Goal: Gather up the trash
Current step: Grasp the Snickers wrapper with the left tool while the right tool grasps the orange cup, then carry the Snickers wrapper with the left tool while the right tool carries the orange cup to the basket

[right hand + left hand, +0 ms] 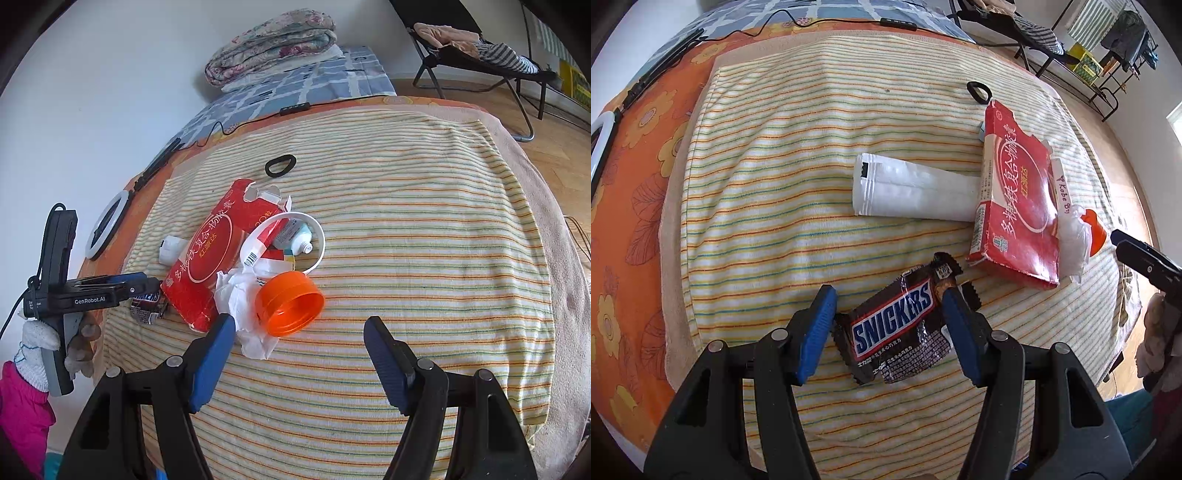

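Note:
A brown Snickers wrapper [901, 325] lies on the striped towel [775, 206] between the blue fingers of my left gripper [890, 306], which is open around it without closing. Beyond it lie a white rolled packet [908, 192], a torn red medicine box [1015, 199], crumpled white tissue [1075, 240] and an orange cap [1095, 230]. In the right wrist view my right gripper [299, 332] is open and empty, just in front of the orange cap [291, 304] and the tissue [240, 306]. A white plastic ring [295, 225] and a small tube [299, 236] lie behind the red box [214, 254].
A black loop [280, 165] lies farther back on the towel. An orange flowered sheet [635, 192], a ring light [107, 221] and a black cable [229, 127] are at the left. A folded quilt [273, 44] and a folding chair [480, 48] stand behind. The towel edge drops off at right.

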`<state>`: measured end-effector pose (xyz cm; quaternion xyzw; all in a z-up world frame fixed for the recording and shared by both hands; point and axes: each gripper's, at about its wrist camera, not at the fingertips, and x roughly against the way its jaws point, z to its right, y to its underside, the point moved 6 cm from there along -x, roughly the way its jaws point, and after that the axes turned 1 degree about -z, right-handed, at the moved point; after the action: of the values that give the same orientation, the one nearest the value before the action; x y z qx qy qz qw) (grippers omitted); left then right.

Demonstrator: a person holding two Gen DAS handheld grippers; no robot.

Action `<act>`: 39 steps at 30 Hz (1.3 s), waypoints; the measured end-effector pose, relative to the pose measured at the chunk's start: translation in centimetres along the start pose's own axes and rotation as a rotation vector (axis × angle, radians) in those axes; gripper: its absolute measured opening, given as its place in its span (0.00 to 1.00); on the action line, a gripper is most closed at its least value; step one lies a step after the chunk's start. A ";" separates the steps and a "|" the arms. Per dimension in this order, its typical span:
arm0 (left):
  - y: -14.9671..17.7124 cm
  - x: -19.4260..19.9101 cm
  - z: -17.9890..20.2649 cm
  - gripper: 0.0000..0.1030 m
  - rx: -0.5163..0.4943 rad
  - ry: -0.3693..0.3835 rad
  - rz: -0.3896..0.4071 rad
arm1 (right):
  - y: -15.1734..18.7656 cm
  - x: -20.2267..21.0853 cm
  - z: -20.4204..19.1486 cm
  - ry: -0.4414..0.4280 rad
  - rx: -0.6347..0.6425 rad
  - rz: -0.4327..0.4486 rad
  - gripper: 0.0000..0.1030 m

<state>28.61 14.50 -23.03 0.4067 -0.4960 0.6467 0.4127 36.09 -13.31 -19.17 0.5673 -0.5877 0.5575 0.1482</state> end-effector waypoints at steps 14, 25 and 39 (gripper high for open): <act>3.0 -0.2 3.4 0.56 -0.170 -0.144 0.061 | -0.6 -1.2 -0.7 -0.025 -0.003 0.003 0.74; 2.9 0.2 3.5 0.32 -0.151 -0.119 0.081 | -1.4 -3.2 0.3 -0.032 -0.020 0.011 0.69; 3.3 0.9 3.7 0.21 -0.132 -0.126 0.105 | -1.4 -2.9 -0.4 -0.083 -0.013 0.020 0.51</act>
<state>25.70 10.49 -22.56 0.3920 -0.5829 0.6065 0.3723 37.99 -11.17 -20.70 0.5831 -0.6027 0.5310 0.1217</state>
